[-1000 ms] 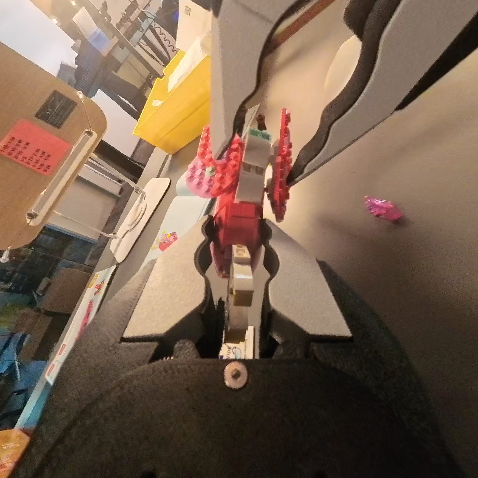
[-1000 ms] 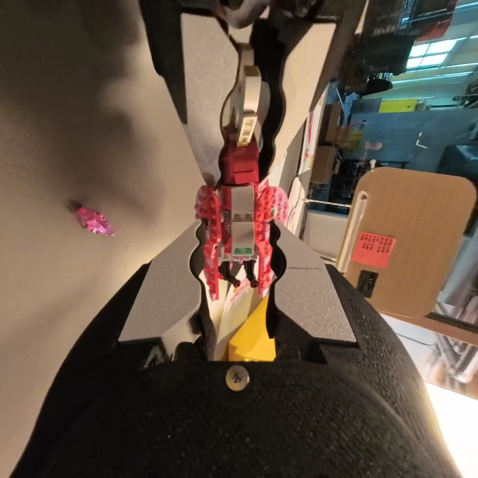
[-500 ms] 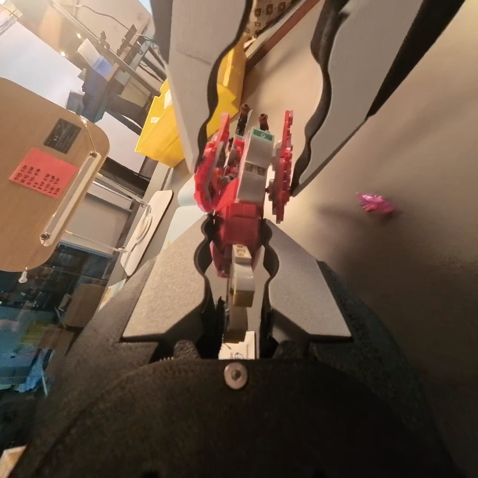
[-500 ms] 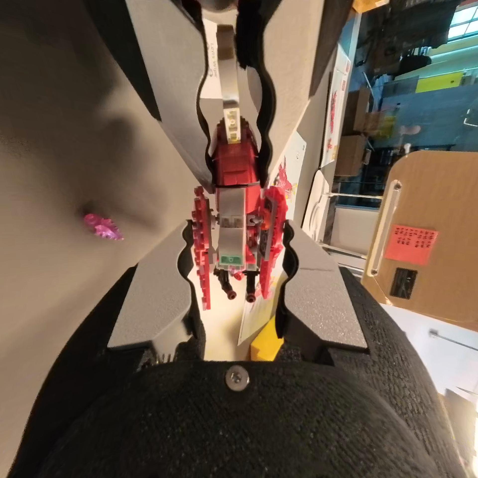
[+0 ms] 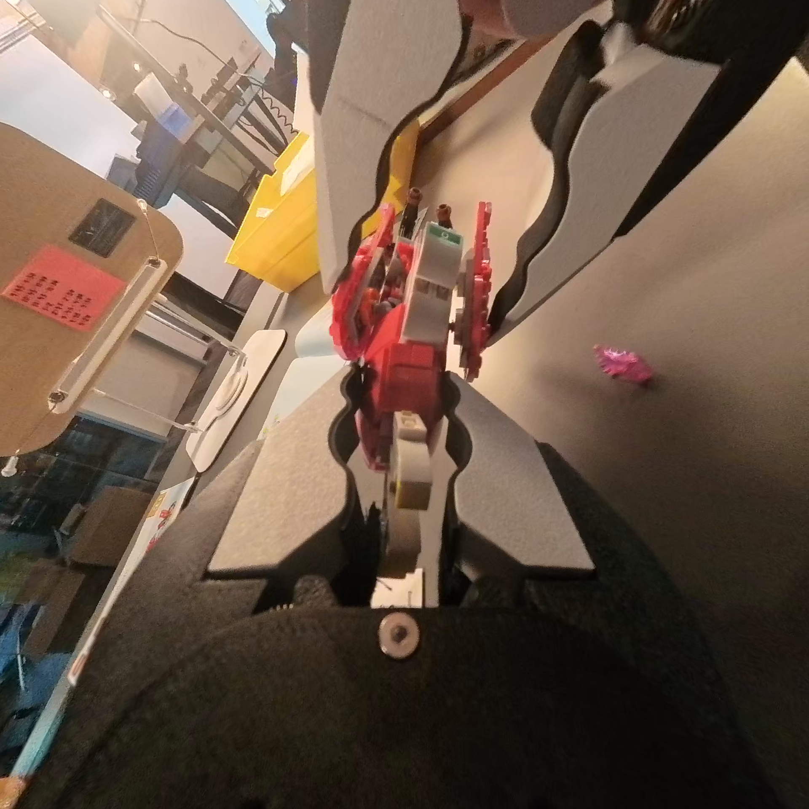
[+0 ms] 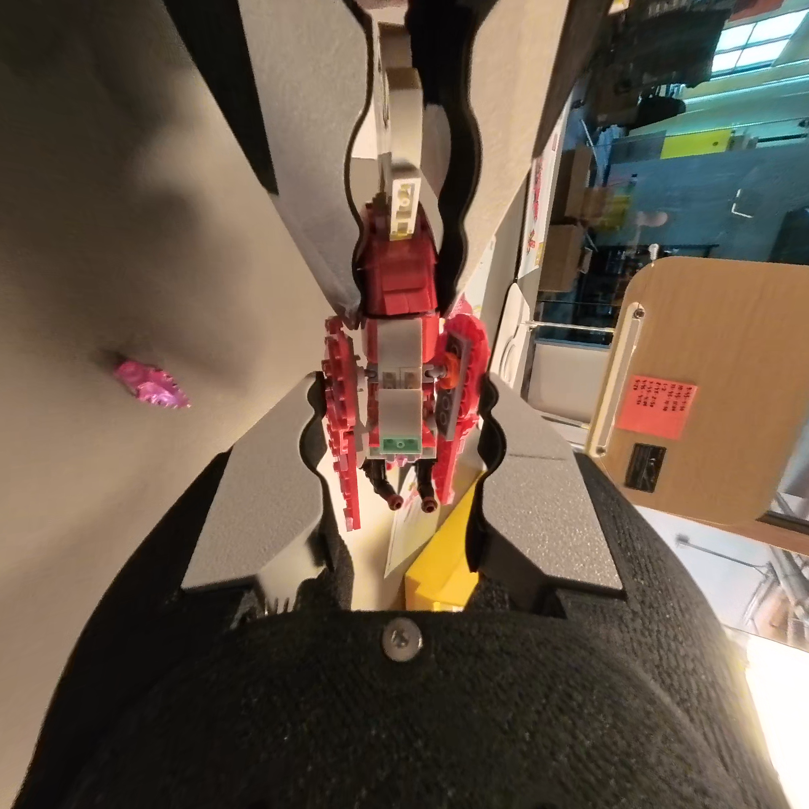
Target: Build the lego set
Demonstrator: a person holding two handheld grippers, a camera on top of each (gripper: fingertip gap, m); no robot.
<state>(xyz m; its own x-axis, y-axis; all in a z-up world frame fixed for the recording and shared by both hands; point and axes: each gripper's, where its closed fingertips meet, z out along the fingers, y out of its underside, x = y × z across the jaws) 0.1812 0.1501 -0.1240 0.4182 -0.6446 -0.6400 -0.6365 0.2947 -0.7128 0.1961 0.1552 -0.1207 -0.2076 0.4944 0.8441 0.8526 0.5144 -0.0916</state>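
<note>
Beige worktop point(image 5: 656, 306) behind, left tongs point(image 5: 396, 394) lower centre clamping red brick model point(image 5: 411, 376), right tongs point(image 6: 400, 394) spread wide around its wings.

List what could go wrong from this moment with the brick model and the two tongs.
1. Only the left tongs clamp the red brick model, at its narrow dark-red end; the wide winged end overhangs and could pivot or slip.
2. The open right tongs flank the red wings; closing could fold or snap them off.
3. A pink translucent piece lies loose on the table and could be knocked away.
</note>
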